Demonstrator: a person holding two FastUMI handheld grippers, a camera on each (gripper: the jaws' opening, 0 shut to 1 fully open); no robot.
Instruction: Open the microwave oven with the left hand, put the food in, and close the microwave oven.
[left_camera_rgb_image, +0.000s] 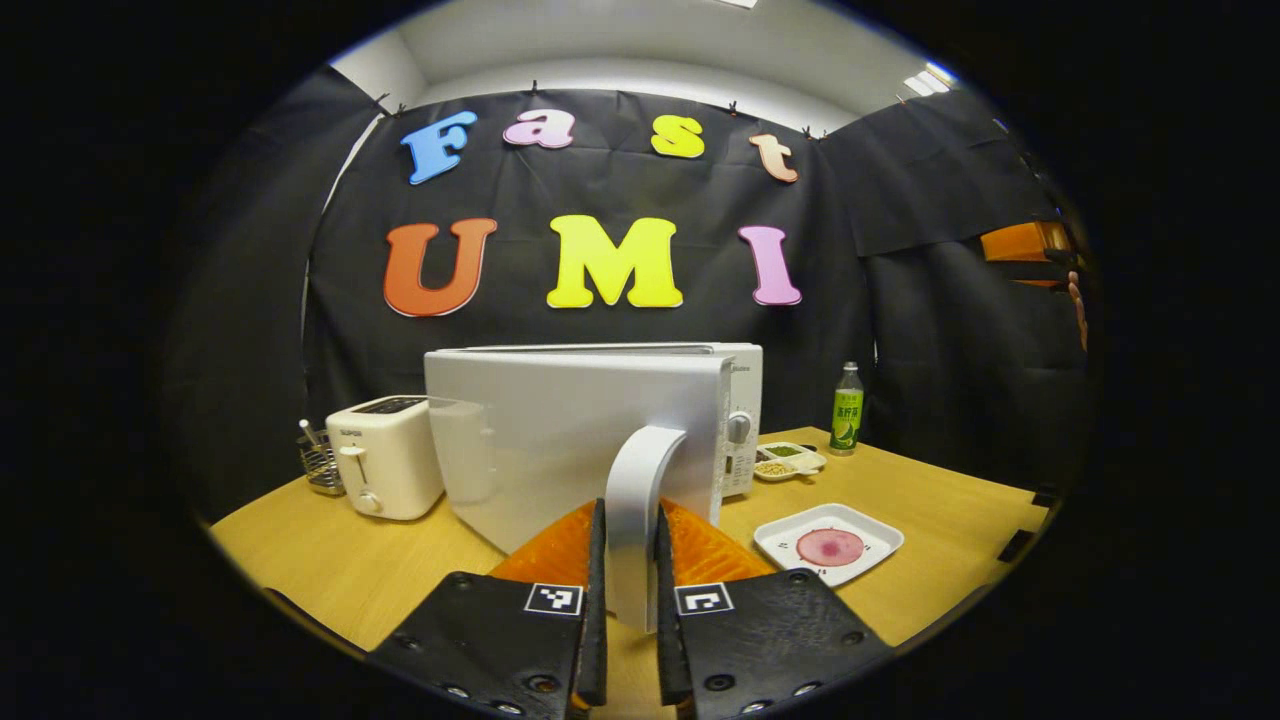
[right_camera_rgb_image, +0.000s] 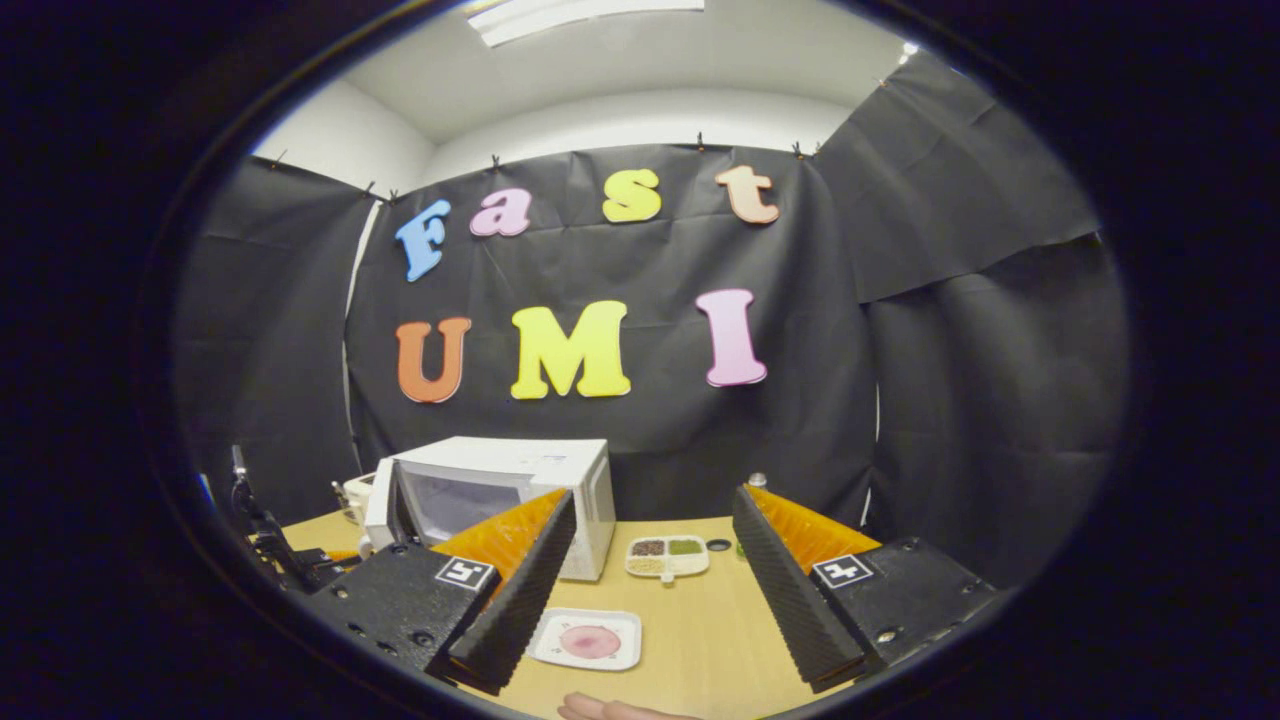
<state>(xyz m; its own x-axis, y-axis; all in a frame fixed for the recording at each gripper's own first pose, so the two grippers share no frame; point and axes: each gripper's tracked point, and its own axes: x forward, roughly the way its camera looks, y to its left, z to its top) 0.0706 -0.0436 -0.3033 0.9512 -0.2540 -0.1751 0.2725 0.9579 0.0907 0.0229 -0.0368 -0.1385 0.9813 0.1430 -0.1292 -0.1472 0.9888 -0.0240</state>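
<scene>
Left gripper (left_camera_rgb_image: 630, 600): fingers drawn narrow around the white door handle (left_camera_rgb_image: 636, 500), one on each side; they look to press on it, though the exact contact is hard to judge at this close range.
Door (left_camera_rgb_image: 575, 440): swung partly open from the microwave (left_camera_rgb_image: 740, 420), its white face turned toward the left gripper view. In the right gripper view the microwave (right_camera_rgb_image: 560, 480) stands at the back left of the table with the door (right_camera_rgb_image: 385, 510) ajar at its left edge.
Right gripper (right_camera_rgb_image: 650, 590): fingers spread wide, nothing between them, held above the table (right_camera_rgb_image: 700, 620).
Food: a pink round piece (left_camera_rgb_image: 830, 547) lies on a white square plate (left_camera_rgb_image: 880, 535) on the table, right of the microwave and apart from it. In the right gripper view the plate (right_camera_rgb_image: 560, 650) lies just ahead of the left finger, with the food (right_camera_rgb_image: 590, 641) at its middle.
Toaster (left_camera_rgb_image: 385, 455): white, left of the microwave, a small wire rack (left_camera_rgb_image: 320, 465) beside it.
Dish (left_camera_rgb_image: 790, 460): divided, with small heaps of grains or spices, close to the microwave's right side.
Bottle (left_camera_rgb_image: 847, 408): green, upright at the table's far edge, behind the dish.
Hand (right_camera_rgb_image: 610, 708): part of one shows at the bottom of the right gripper view, low over the table's near edge.
</scene>
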